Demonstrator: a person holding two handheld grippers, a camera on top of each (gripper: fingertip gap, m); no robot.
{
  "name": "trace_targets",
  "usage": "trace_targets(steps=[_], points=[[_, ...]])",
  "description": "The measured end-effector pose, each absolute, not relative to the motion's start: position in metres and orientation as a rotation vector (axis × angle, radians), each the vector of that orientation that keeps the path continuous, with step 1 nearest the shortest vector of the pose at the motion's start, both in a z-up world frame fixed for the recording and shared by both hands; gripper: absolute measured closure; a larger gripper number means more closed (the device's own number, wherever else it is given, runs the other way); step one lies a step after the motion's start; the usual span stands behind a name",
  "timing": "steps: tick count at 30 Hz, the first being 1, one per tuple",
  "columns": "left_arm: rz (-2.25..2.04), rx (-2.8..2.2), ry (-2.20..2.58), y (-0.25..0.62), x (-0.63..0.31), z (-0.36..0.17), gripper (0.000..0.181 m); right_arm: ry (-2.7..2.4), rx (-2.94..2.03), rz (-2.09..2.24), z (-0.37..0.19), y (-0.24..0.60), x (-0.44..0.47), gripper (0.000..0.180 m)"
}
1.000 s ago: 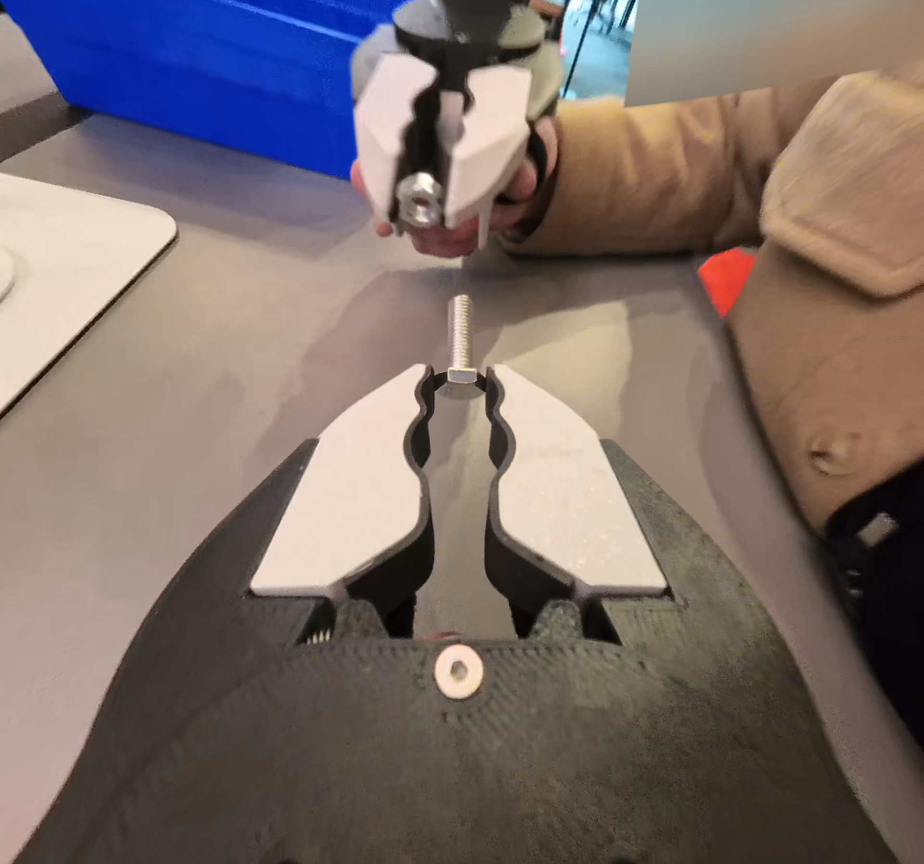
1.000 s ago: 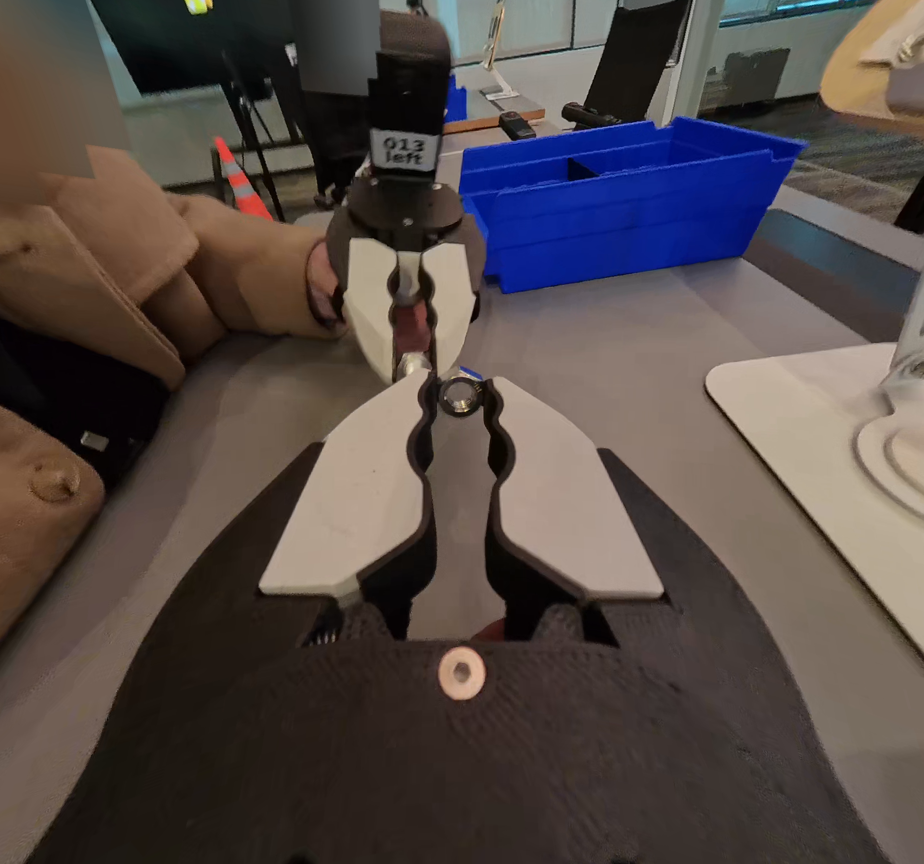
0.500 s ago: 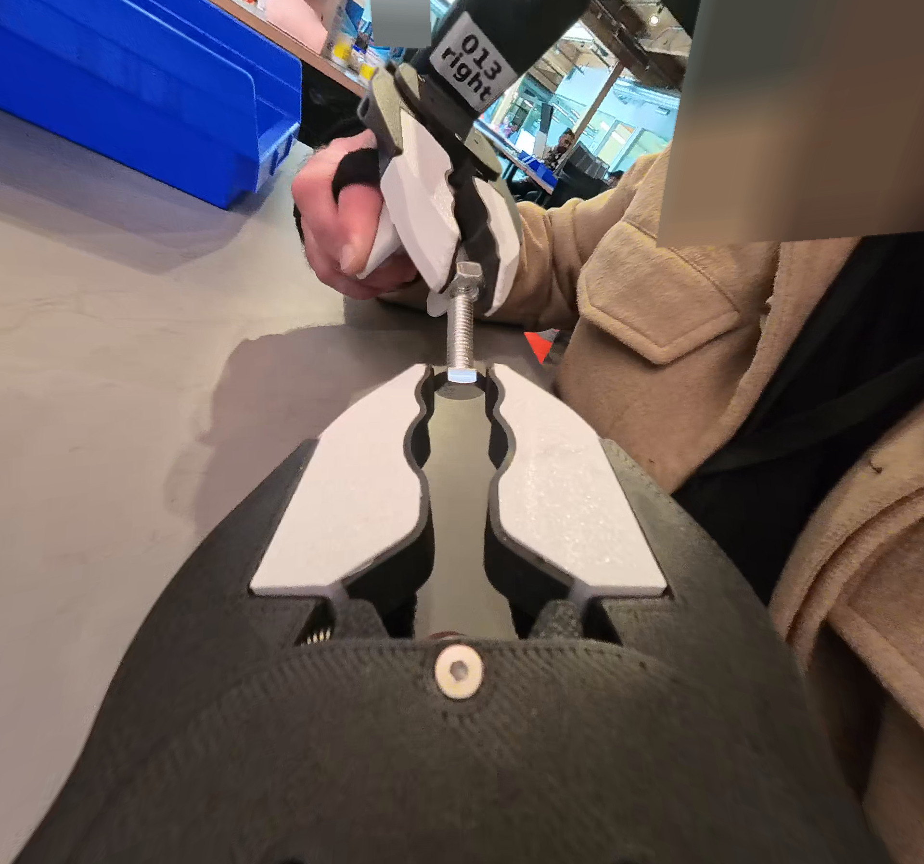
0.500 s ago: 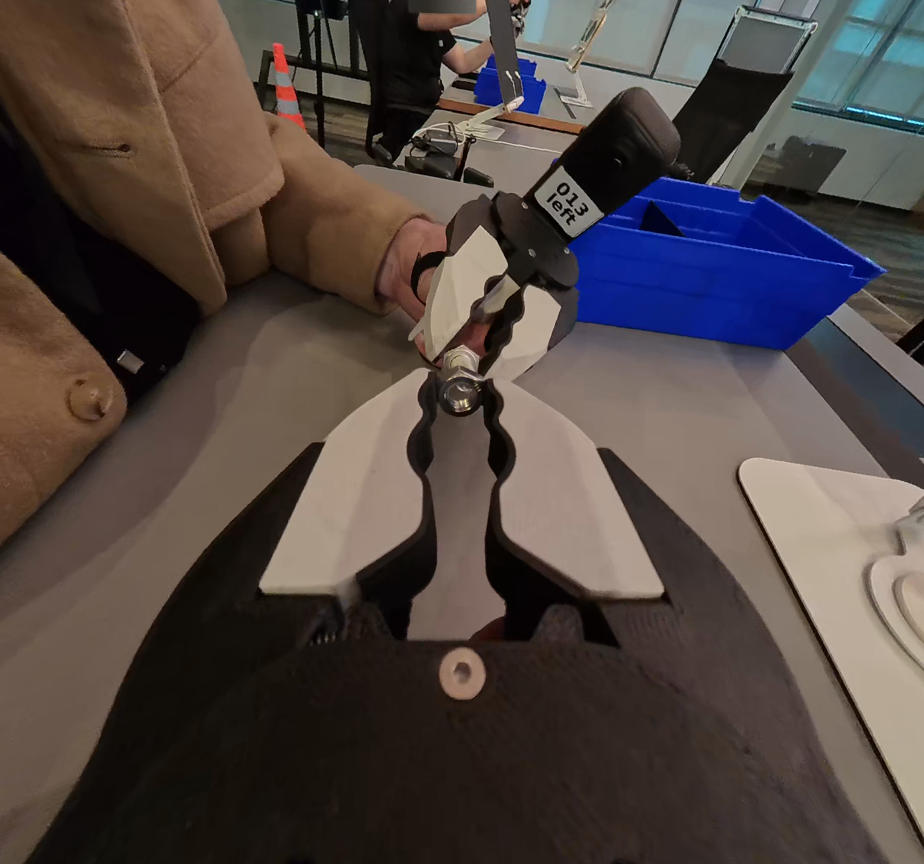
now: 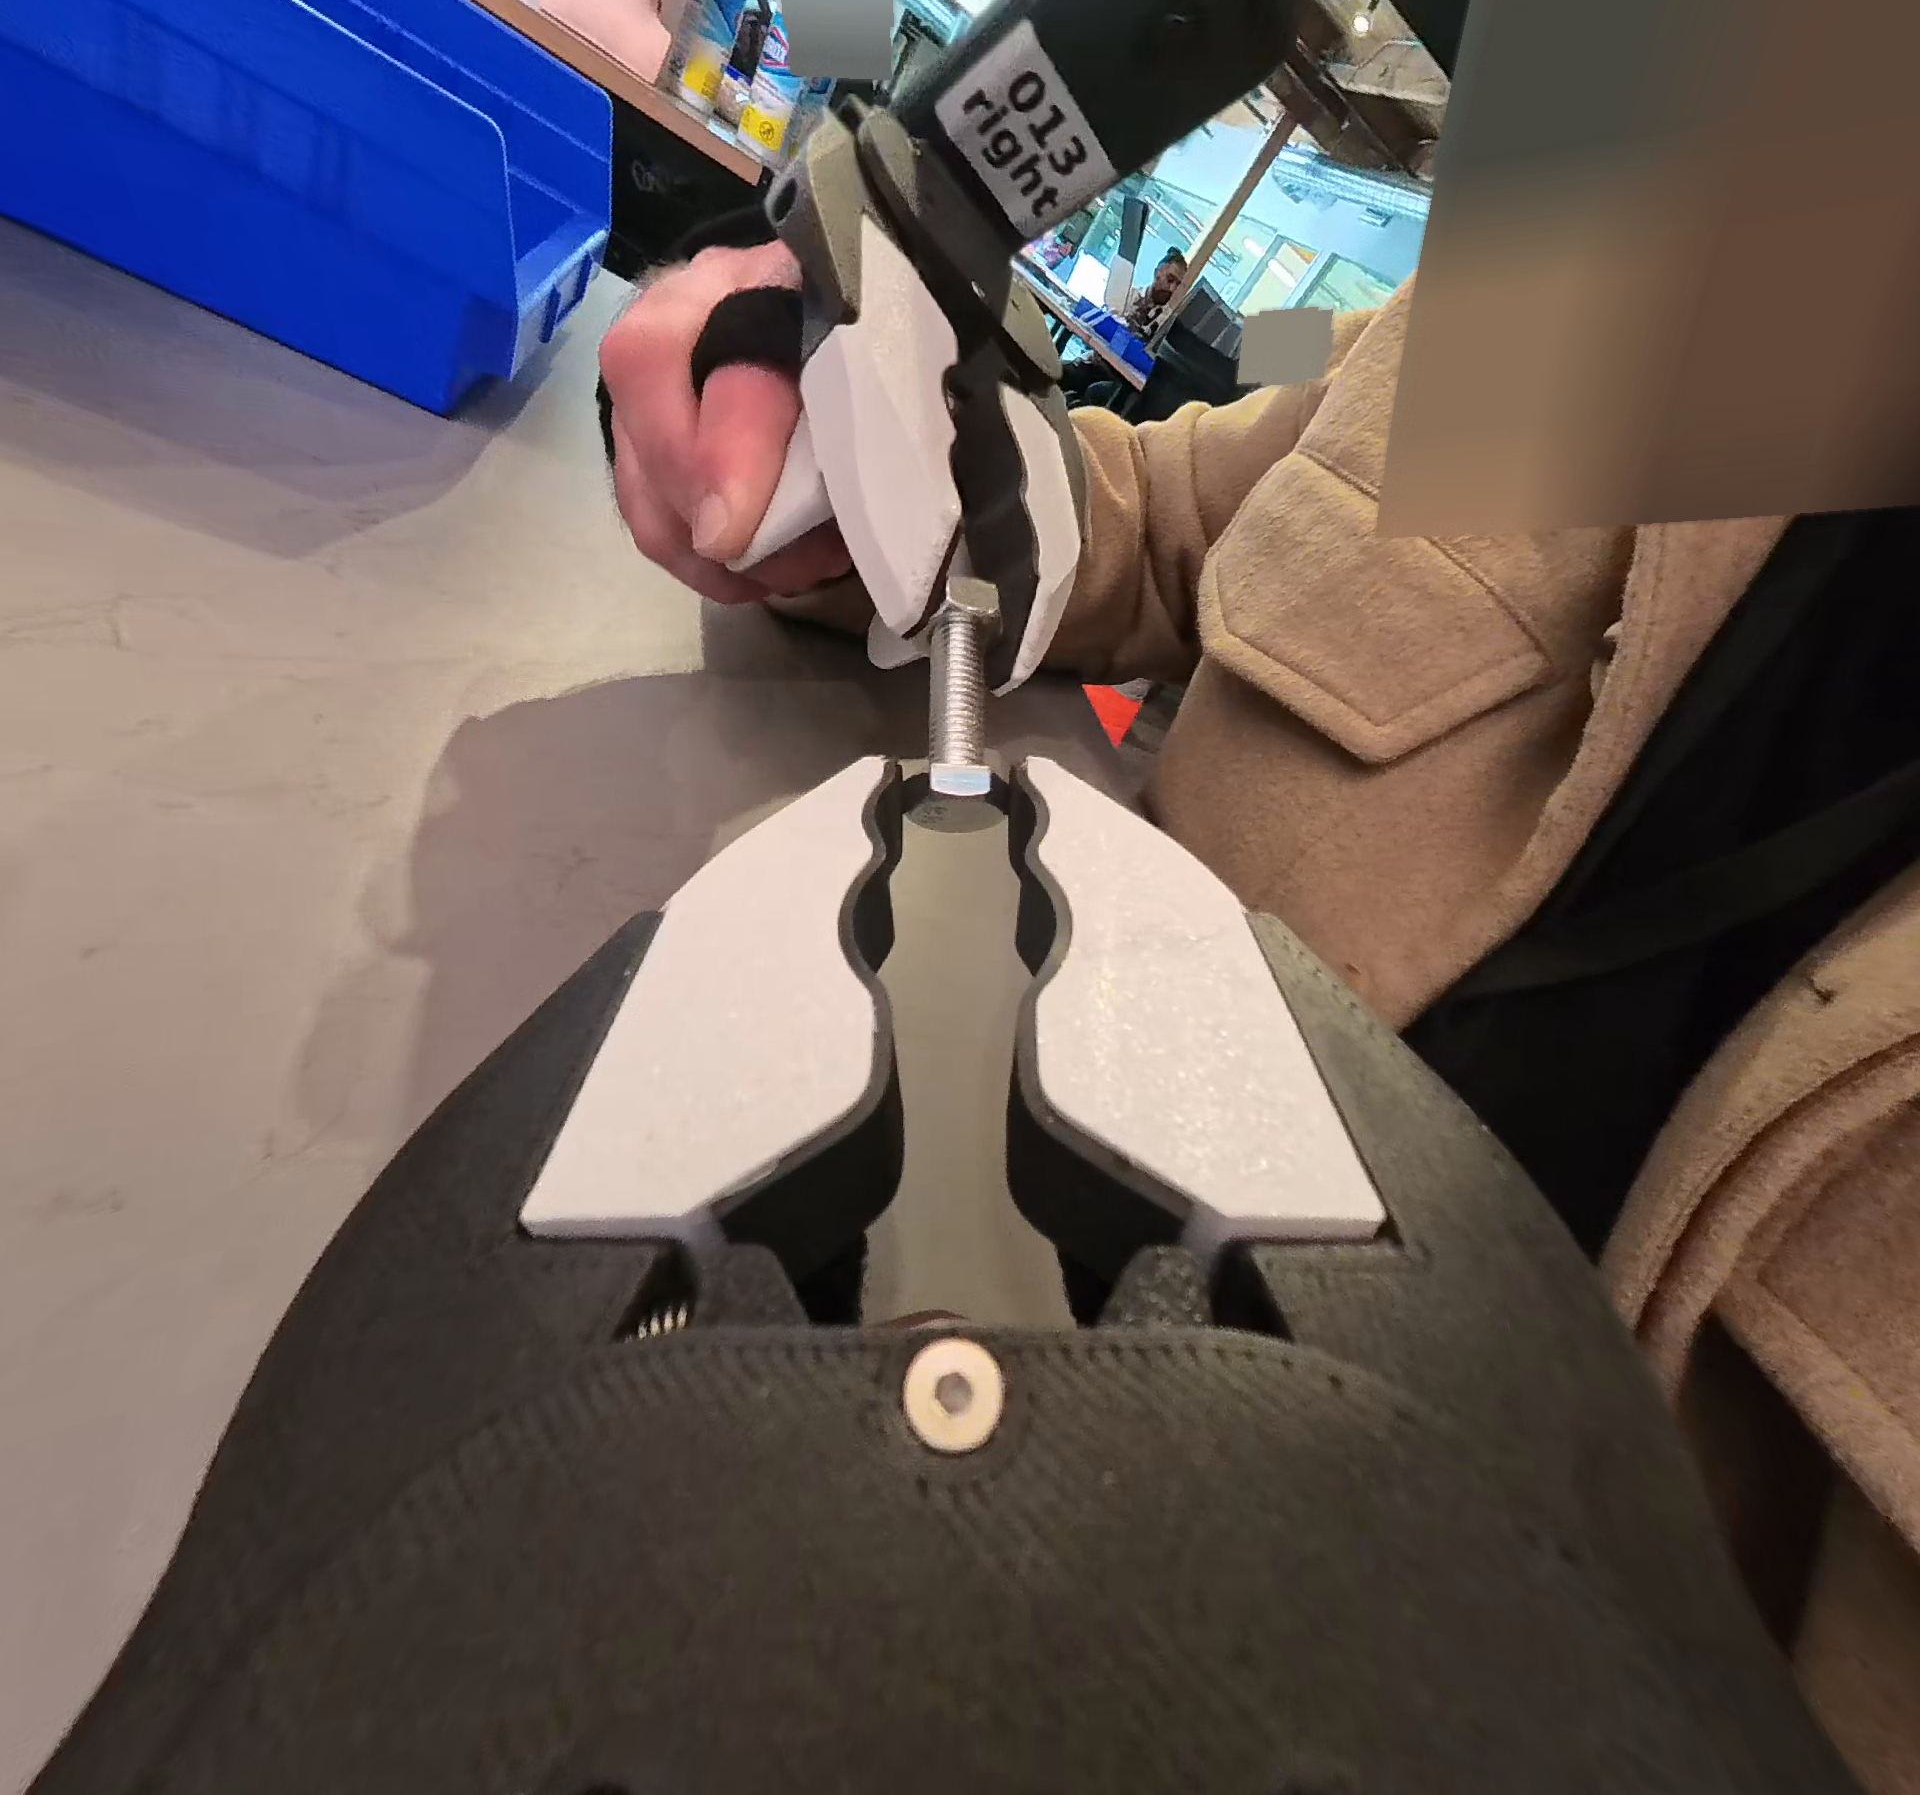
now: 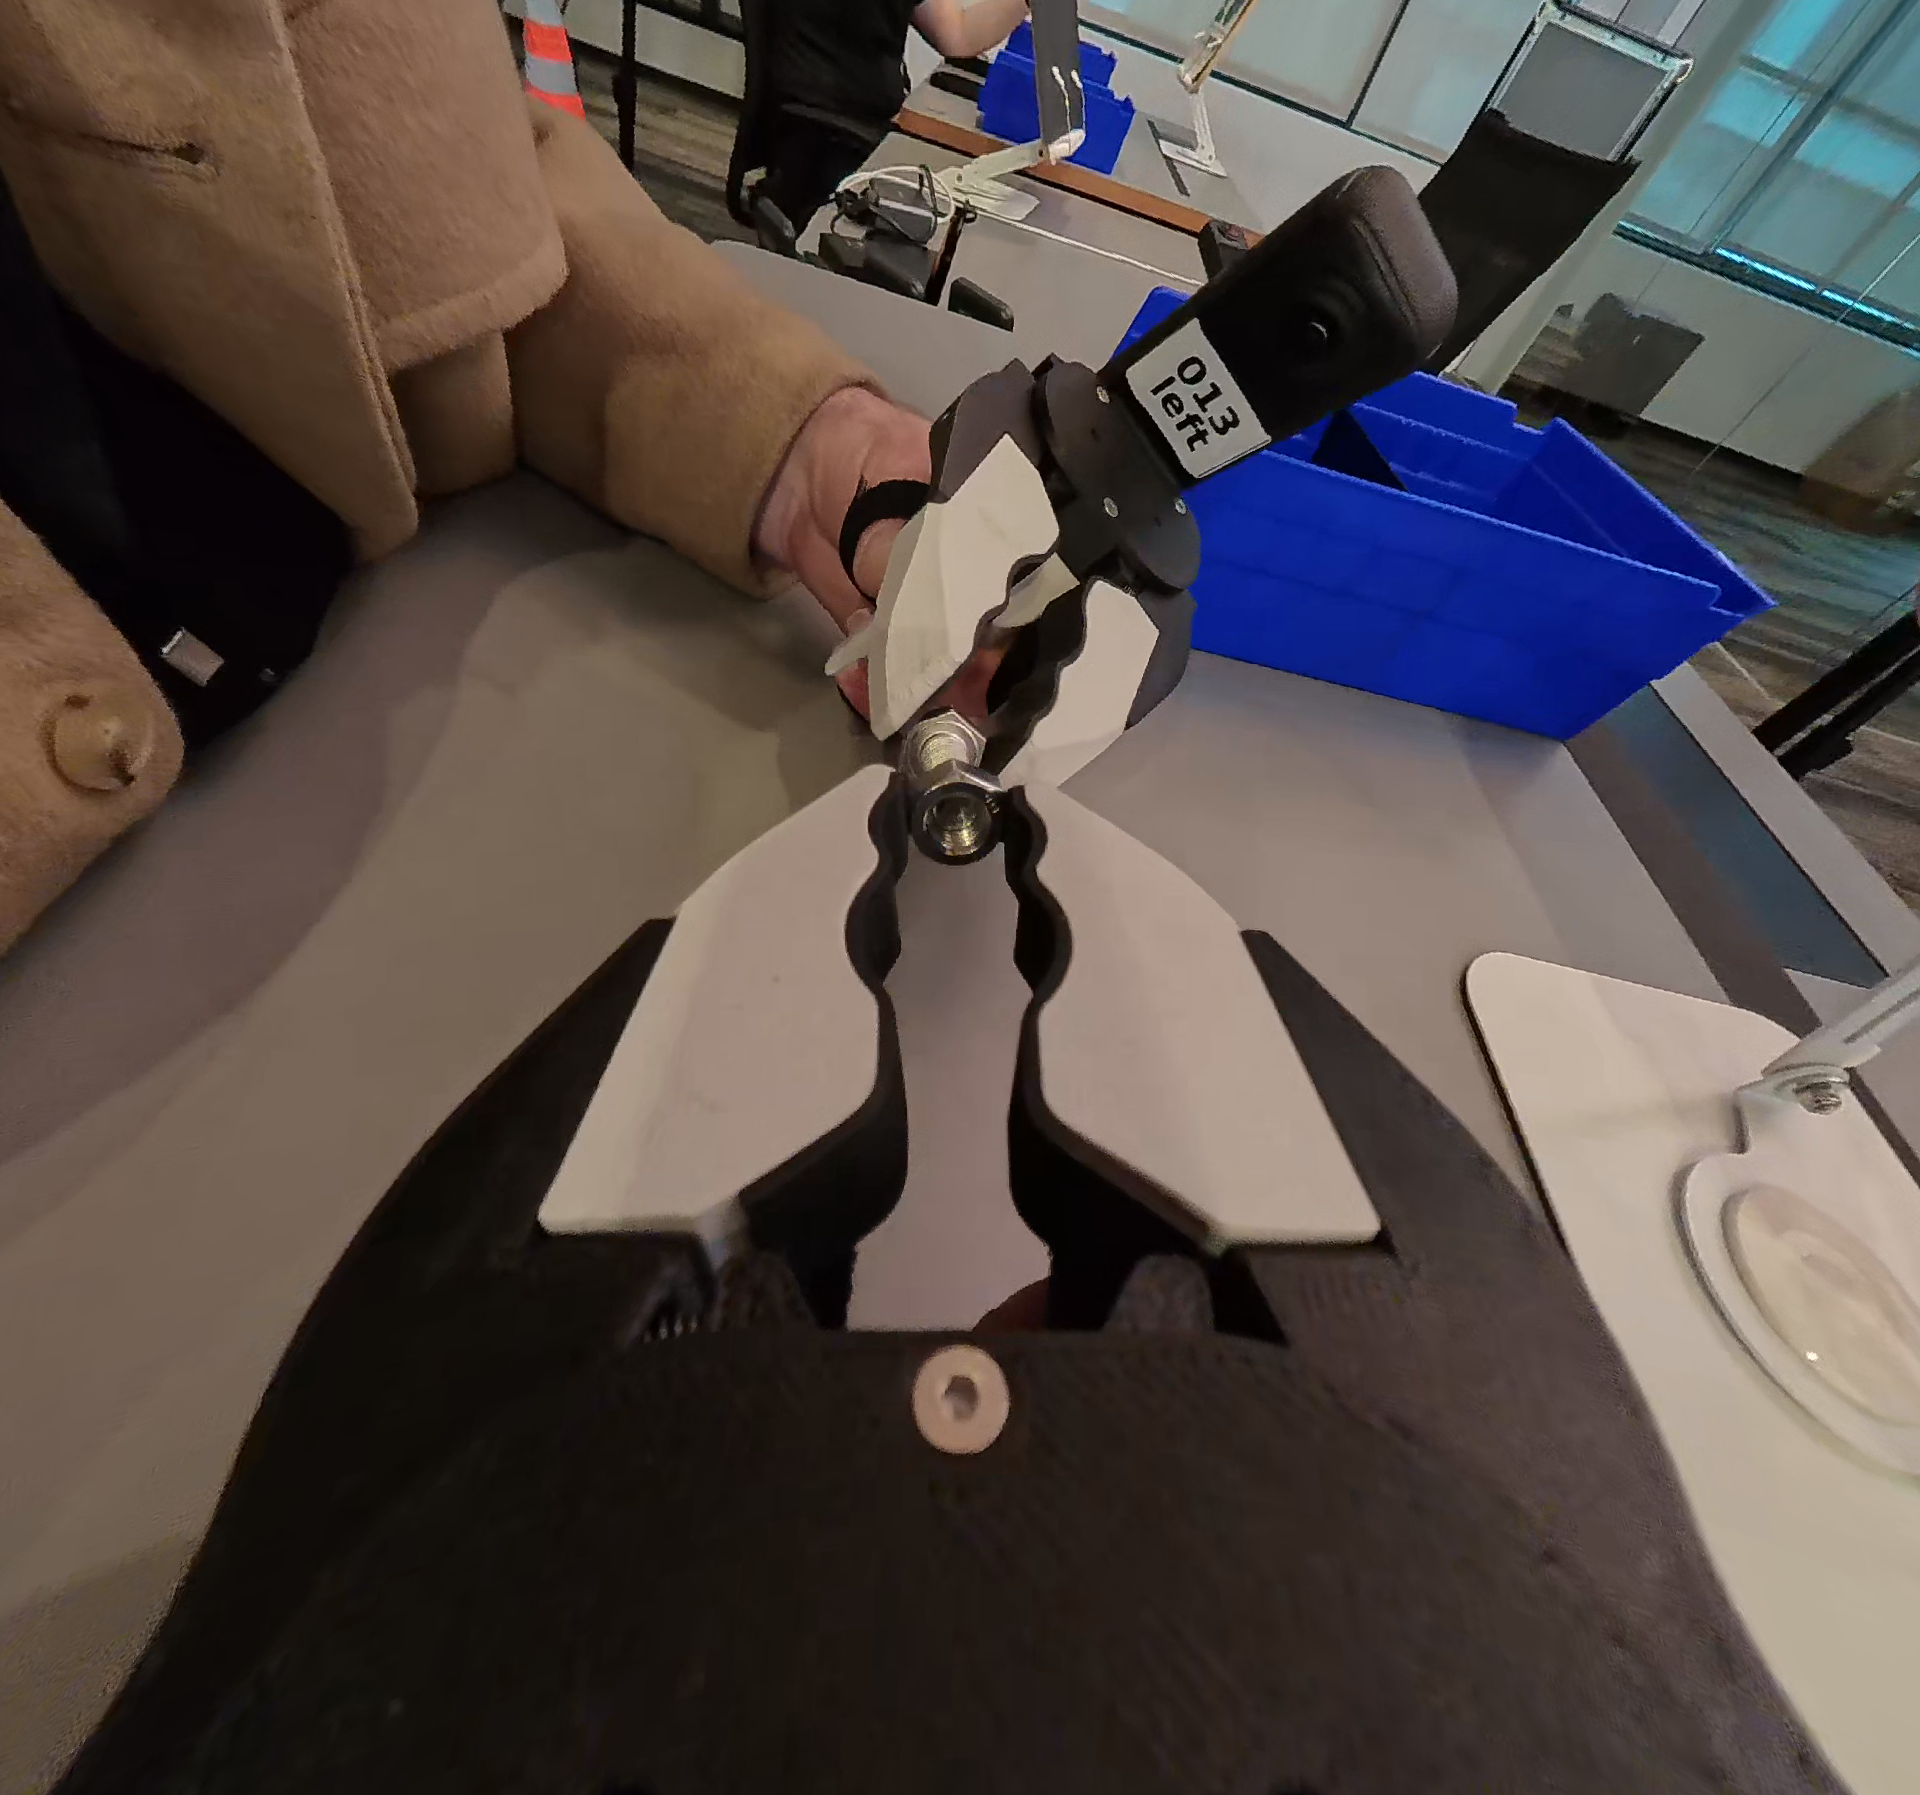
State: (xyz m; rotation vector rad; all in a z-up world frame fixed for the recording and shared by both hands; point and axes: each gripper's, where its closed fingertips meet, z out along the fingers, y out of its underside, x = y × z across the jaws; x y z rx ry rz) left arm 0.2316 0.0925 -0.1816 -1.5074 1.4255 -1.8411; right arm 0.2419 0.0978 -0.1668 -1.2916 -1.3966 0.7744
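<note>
My left gripper [image 5: 952,798] is shut on the hex head of a silver bolt [image 5: 957,696], whose threaded shaft points away from me. My right gripper [image 5: 961,639] comes down from above and is shut on a silver hex nut [image 5: 972,599] that sits on the bolt's tip. In the right wrist view my right gripper [image 6: 954,815] holds the nut [image 6: 956,823], seen end-on. Just behind it the left gripper [image 6: 951,722] holds the bolt head [image 6: 938,743]. Both grippers are held above the grey table [image 5: 208,706].
A blue bin [image 5: 260,135] stands at the back of the table, and shows in the right wrist view [image 6: 1455,582]. A white board [image 6: 1621,1070] carrying a clear round base lies at the right. The person's tan coat [image 5: 1403,654] is close by.
Both grippers tilted upward and came together. The nut, apart from the bolt a second ago, now sits on the bolt's tip. Both grips stayed shut.
</note>
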Motion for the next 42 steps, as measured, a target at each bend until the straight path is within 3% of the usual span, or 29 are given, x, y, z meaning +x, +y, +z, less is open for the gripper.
trace_targets(steps=[42], points=[[-1.008,-1.332,1.434,0.123,0.24,-0.164,0.163,-0.983,-1.462,1.16,-0.153,0.128,0.25,0.162]])
